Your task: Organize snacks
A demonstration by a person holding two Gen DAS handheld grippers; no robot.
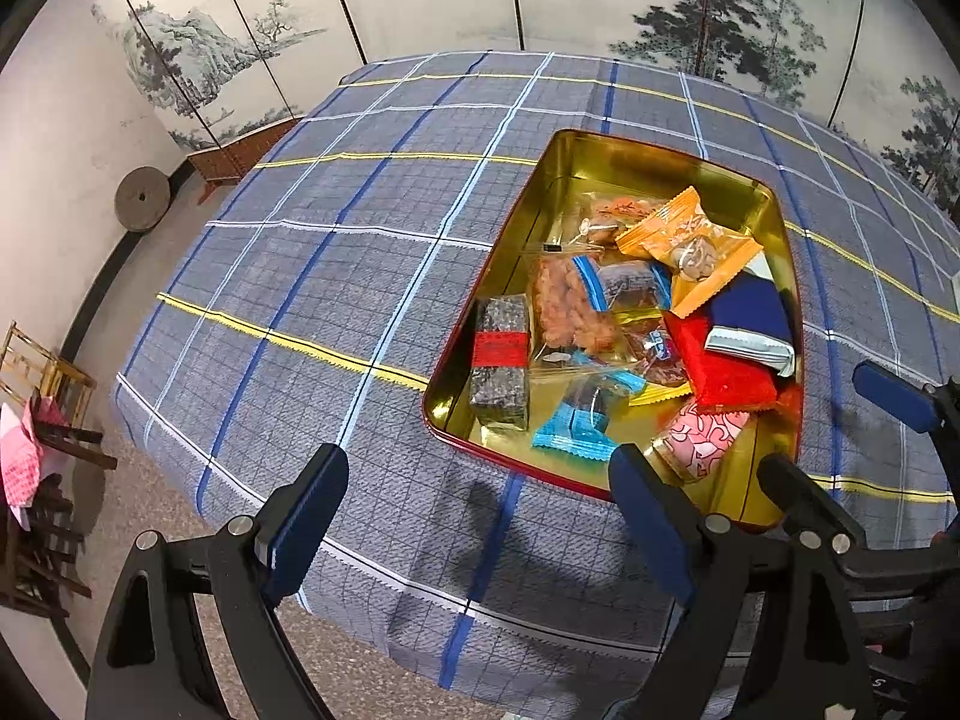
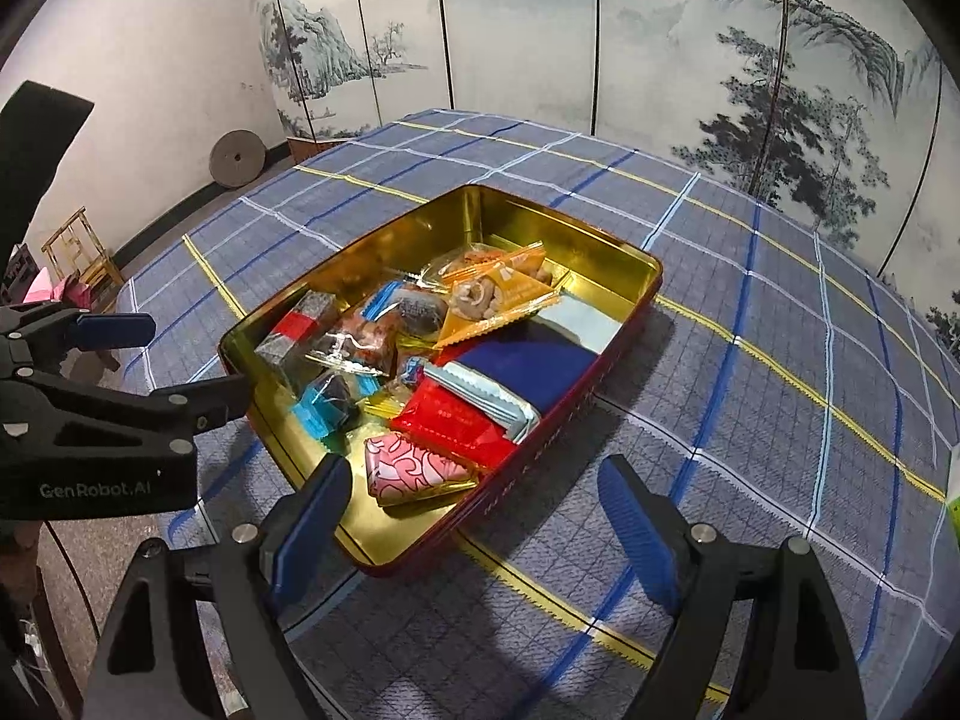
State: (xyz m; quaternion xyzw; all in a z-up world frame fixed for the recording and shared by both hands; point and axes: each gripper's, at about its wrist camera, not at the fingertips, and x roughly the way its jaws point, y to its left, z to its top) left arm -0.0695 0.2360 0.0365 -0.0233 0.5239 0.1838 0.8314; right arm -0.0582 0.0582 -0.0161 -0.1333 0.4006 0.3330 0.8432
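Your left gripper (image 1: 480, 510) hangs with its fingers spread wide and nothing between them, over the near edge of the desk (image 1: 336, 276), just left of the tin (image 1: 528, 204). Your right gripper (image 2: 474, 516) is also spread and holds nothing; its left finger (image 2: 312, 516) sits over the tin's near corner, its right finger over bare cloth.

The tin lies open on the checked cloth, gold inside with a red outer wall. All the snacks you can see are inside it: a pink patterned packet (image 2: 414, 474) at the near end, a red packet (image 2: 456, 426) touching it, a navy packet (image 2: 528, 366) along the right wall, an orange packet (image 2: 498, 294) tilted on top of the pile, a grey bar with a red band (image 1: 501, 354) by the left wall, and a light blue wrapper (image 1: 576, 426).

Left of the tin you have broad bare cloth to the desk's edge. Right of it there is open cloth too. The folding screen (image 2: 522, 30) stands behind the far edge.
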